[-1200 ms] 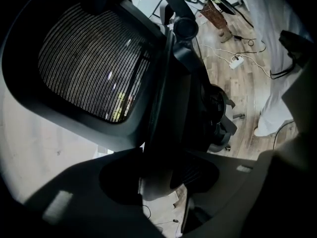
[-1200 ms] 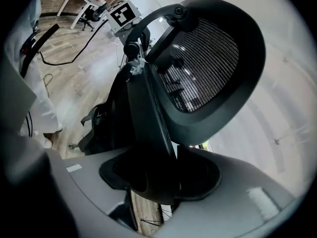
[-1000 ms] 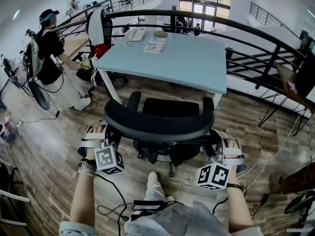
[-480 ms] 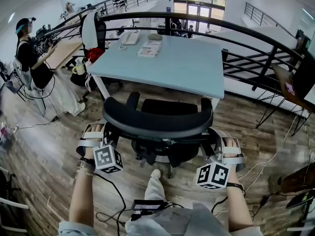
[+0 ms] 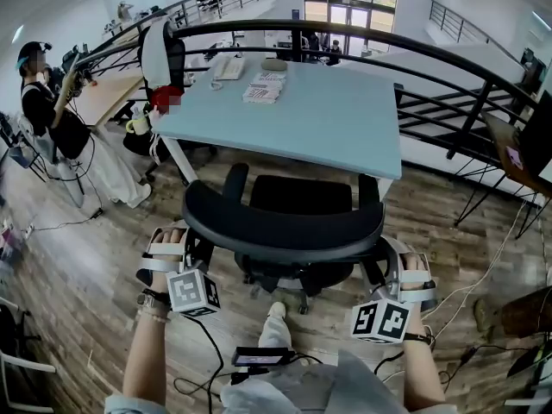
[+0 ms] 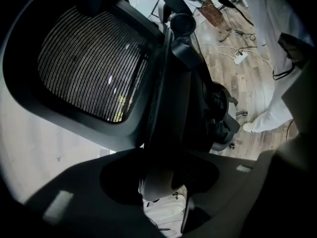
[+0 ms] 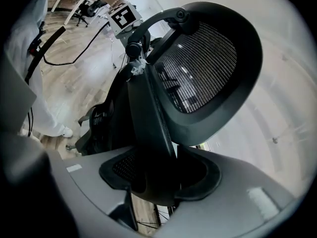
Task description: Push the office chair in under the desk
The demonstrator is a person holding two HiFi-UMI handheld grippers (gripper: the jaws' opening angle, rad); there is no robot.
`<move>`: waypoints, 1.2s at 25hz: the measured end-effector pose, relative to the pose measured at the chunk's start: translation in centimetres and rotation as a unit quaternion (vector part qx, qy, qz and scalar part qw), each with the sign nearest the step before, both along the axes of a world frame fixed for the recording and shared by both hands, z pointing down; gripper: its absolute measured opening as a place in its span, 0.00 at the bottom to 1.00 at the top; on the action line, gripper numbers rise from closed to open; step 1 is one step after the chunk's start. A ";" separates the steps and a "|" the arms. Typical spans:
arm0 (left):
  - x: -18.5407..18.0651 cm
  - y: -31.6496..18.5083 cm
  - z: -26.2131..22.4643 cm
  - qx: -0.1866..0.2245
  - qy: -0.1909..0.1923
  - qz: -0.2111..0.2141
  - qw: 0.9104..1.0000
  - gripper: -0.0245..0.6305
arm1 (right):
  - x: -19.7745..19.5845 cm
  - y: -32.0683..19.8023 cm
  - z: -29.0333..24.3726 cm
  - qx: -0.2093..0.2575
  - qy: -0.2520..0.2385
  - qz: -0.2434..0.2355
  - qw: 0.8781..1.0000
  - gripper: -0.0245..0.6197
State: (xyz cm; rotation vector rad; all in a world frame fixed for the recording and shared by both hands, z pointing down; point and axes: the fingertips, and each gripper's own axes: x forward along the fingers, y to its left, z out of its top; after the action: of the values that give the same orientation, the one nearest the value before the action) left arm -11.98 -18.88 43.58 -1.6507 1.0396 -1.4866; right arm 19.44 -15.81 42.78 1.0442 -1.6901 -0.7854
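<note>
A black office chair (image 5: 285, 227) with a mesh backrest stands in front of the light blue desk (image 5: 336, 119), its seat front at the desk's near edge. My left gripper (image 5: 175, 238) is clamped on the left edge of the backrest frame, and my right gripper (image 5: 401, 264) on the right edge. In the left gripper view the dark frame of the chair (image 6: 168, 83) runs between the jaws of the left gripper (image 6: 158, 180). The right gripper view shows the backrest frame of the chair (image 7: 148, 113) wedged in the padded jaws of the right gripper (image 7: 158, 180).
Papers (image 5: 263, 86) and a keyboard (image 5: 228, 65) lie on the desk's far side. A person (image 5: 47, 115) stands at the left by another desk and a white-backed chair (image 5: 159, 50). A black railing (image 5: 448, 67) runs behind the desk. Cables (image 5: 487, 270) trail across the wood floor.
The chair has rolled a little toward the desk with both grippers still on its backrest. The person at the left has stepped farther left.
</note>
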 end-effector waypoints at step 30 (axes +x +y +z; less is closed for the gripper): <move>-2.2 -15.3 0.1 0.007 0.001 0.029 1.000 0.33 | -2.1 -15.0 0.7 -0.009 0.025 0.047 0.999 0.39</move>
State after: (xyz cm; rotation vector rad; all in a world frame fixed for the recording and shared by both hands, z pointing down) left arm -14.17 -34.14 43.68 -1.6592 0.9943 -1.4371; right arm 17.35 -30.84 43.44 1.0747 -1.5917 -0.7286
